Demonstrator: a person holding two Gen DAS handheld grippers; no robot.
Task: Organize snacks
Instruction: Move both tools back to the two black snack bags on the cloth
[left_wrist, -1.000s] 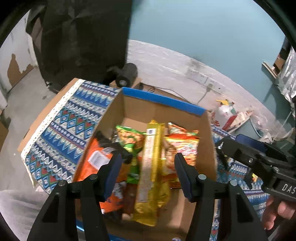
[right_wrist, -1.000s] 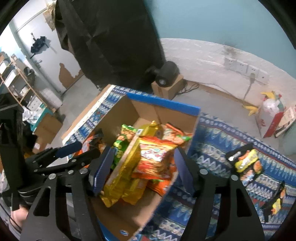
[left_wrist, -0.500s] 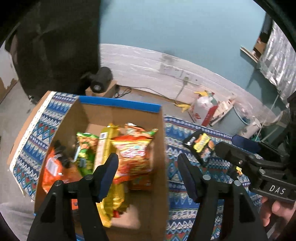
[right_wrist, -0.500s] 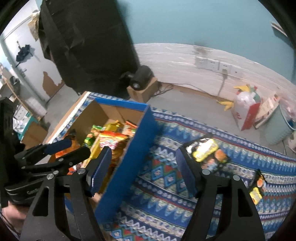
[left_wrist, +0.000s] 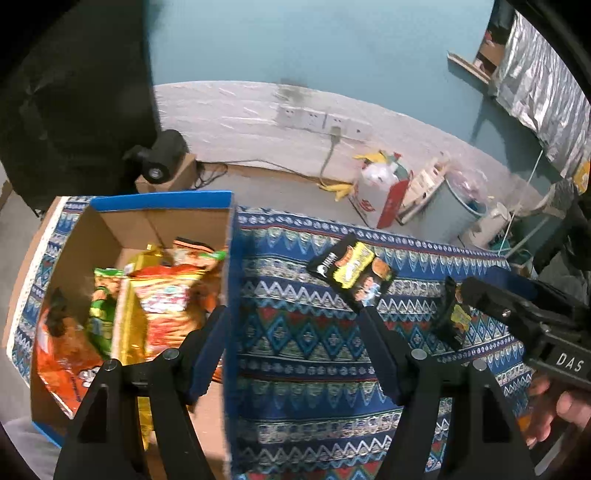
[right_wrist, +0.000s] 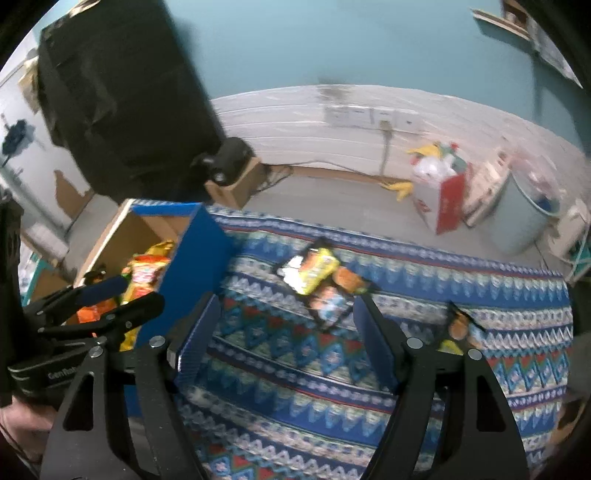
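My left gripper (left_wrist: 295, 343) and right gripper (right_wrist: 286, 332) both spread, jaws just been opening, nothing between them. Both hang over patterned cloth (left_wrist: 306, 332), past blue-rimmed cardboard box (left_wrist: 162, 201) already holding packets, likely lining up next pickup. Black-and-yellow snack packet (right_wrist: 314, 280) lies flat on cloth, just ahead of right gripper, apart from box. Long axis diagonal: upper left to lower right. Smaller packet (right_wrist: 460, 326) lies further right.
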